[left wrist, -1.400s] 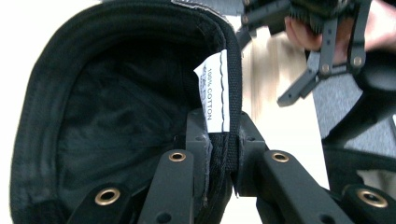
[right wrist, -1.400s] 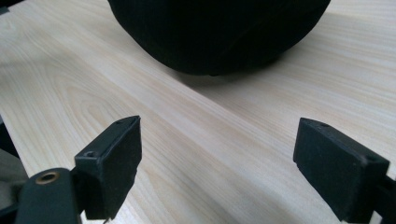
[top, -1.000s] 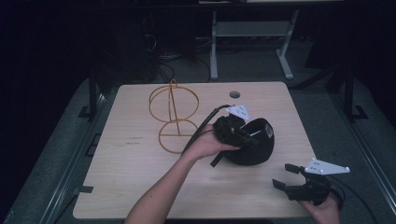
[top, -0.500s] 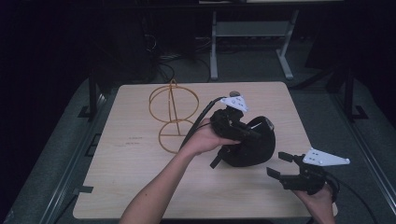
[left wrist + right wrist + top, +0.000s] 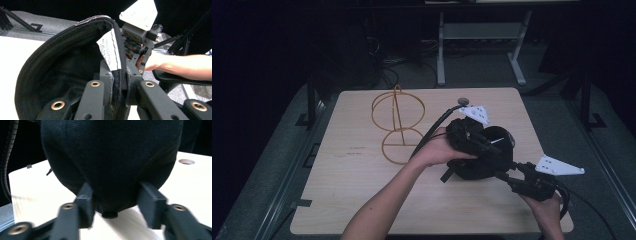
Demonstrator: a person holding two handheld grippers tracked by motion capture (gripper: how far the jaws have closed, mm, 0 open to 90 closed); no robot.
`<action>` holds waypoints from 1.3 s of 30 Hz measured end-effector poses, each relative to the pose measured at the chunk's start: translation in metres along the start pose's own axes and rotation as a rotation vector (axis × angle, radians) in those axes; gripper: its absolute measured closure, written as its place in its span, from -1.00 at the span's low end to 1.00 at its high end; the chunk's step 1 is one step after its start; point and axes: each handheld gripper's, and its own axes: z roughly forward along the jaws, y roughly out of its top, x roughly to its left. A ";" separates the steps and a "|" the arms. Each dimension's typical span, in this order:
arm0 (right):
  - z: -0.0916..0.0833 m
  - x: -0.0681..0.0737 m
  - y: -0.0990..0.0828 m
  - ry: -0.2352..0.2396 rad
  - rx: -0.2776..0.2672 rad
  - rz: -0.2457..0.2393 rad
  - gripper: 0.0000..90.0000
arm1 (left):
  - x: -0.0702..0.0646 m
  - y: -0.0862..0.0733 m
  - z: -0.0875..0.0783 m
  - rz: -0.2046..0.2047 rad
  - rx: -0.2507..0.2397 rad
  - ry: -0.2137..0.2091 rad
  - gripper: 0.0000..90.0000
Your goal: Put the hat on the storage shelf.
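My left gripper point(image 5: 117, 92) clenched on cap point(image 5: 484, 157) rim, cap lifted above table point(image 5: 362, 200). My right gripper point(image 5: 115, 202) closing around crown, pads not yet pressing. Stand point(image 5: 398, 125) still empty; placing left.

Black cap point(image 5: 484, 160), woven black fabric all over, with a white label point(image 5: 111, 50) printed in dark lettering on its inner band. Orange-yellow wire stand point(image 5: 397, 125) behind it. Pale wood-grain table point(image 5: 352, 190). Both grippers black, brass-coloured rivets, white plates on top.
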 end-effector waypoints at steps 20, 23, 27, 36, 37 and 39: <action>-0.008 0.000 0.010 -0.002 0.048 -0.009 0.91 | 0.002 -0.015 -0.016 0.011 0.068 0.138 0.59; -0.013 -0.002 0.013 0.008 0.048 0.006 0.91 | 0.001 -0.017 -0.021 0.008 0.062 0.156 0.50; -0.018 -0.006 0.020 0.013 0.067 0.028 0.92 | -0.002 -0.020 -0.031 0.013 0.054 0.173 0.38; -0.025 -0.013 0.028 0.000 0.094 0.043 0.92 | -0.008 -0.042 -0.056 0.005 0.043 0.220 0.31; -0.026 -0.014 0.029 -0.003 0.096 0.042 0.92 | -0.008 -0.045 -0.058 0.003 0.048 0.225 0.30; -0.026 -0.016 0.032 -0.004 0.103 0.048 0.92 | -0.009 -0.051 -0.062 -0.003 0.046 0.233 0.29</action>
